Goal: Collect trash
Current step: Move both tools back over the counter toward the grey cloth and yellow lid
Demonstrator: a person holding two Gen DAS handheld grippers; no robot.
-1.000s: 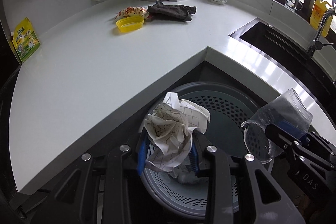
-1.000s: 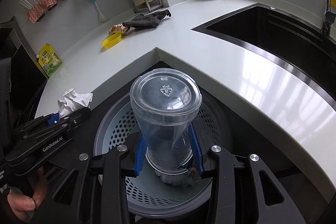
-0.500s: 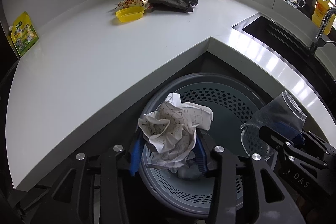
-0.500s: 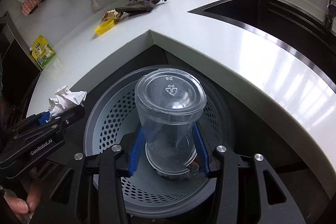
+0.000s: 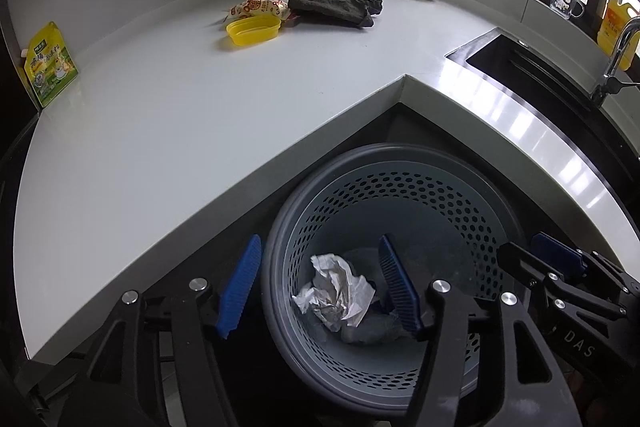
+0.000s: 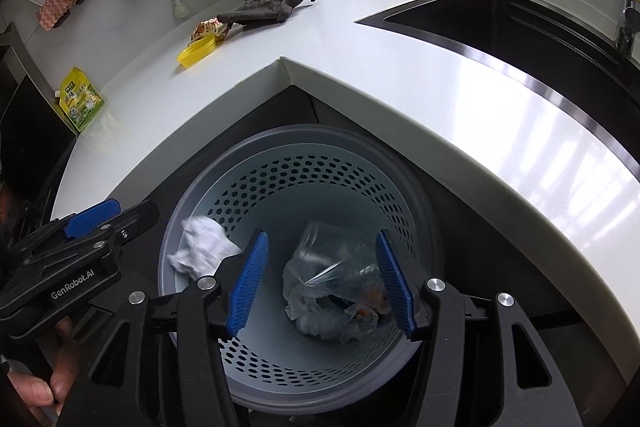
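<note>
My left wrist camera looked steeply down along its two blue-padded fingers [image 5: 240, 283], close above the round grey perforated plastic bin [image 5: 400, 163], facing the white L-shaped counter [image 5: 168, 131] beyond. My right wrist camera sat equally close, just to the right, angled the same way over that bin [image 6: 304, 139]. Both views shared the bin, the counter corner [image 6: 420, 83] and each other's gripper at the edge.

A grey-blue bin [image 5: 400, 195] perforated with hexagonal holes is seen below a white table [image 5: 180, 115]. At ten o'clock lie a yellow lid [image 5: 253, 31] and a dark grey cloth [image 5: 336, 9].
</note>
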